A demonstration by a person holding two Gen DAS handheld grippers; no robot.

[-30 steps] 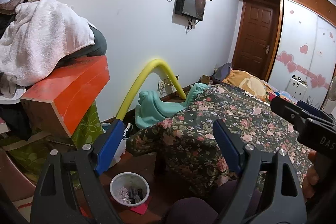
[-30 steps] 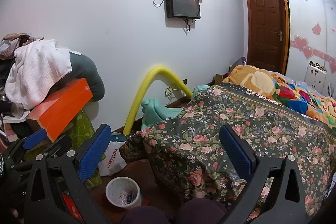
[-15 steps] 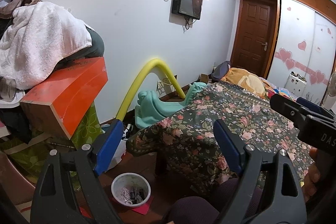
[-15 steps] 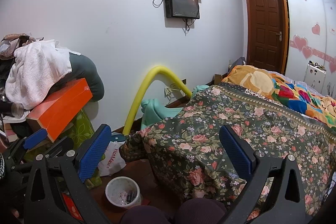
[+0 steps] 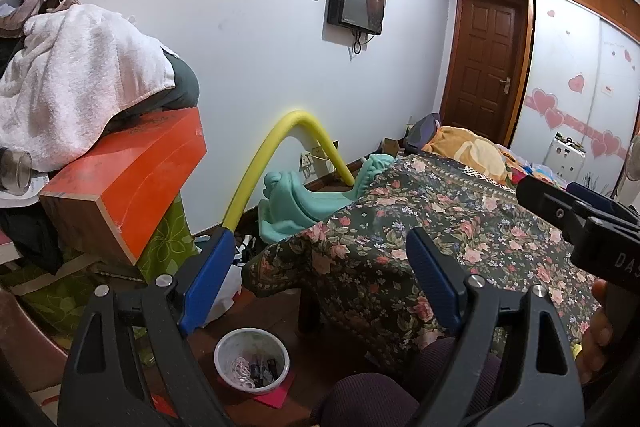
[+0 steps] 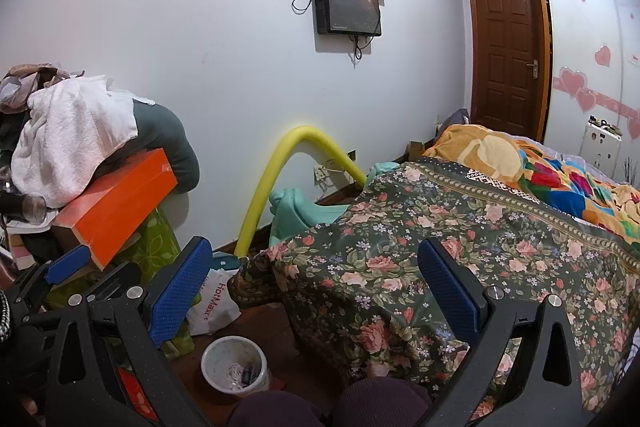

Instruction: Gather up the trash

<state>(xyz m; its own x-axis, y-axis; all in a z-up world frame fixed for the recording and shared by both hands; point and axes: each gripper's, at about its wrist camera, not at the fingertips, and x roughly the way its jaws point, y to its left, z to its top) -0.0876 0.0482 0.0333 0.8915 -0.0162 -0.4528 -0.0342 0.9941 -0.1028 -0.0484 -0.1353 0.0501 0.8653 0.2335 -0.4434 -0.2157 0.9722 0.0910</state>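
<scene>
A small white trash bin [image 5: 252,359] stands on the brown floor by the bed corner, with bits of paper and dark scraps inside; it also shows in the right wrist view [image 6: 234,363]. My left gripper [image 5: 320,279] is open and empty, raised above the bin. My right gripper [image 6: 316,291] is open and empty, over the bed corner. The left gripper shows at the left edge of the right wrist view [image 6: 66,265]. A white plastic bag [image 6: 214,303] with red lettering lies on the floor near the bin.
A bed with a floral blanket [image 6: 460,247] fills the right. An orange box [image 5: 128,183] under a white towel [image 5: 68,83] sits on a cluttered pile at left. A yellow foam tube [image 5: 280,151] and a teal toy [image 5: 296,203] stand by the wall.
Both views shifted very slightly; the left wrist view tilted a little so the bin sits a bit more to the right. Both grippers stayed open.
</scene>
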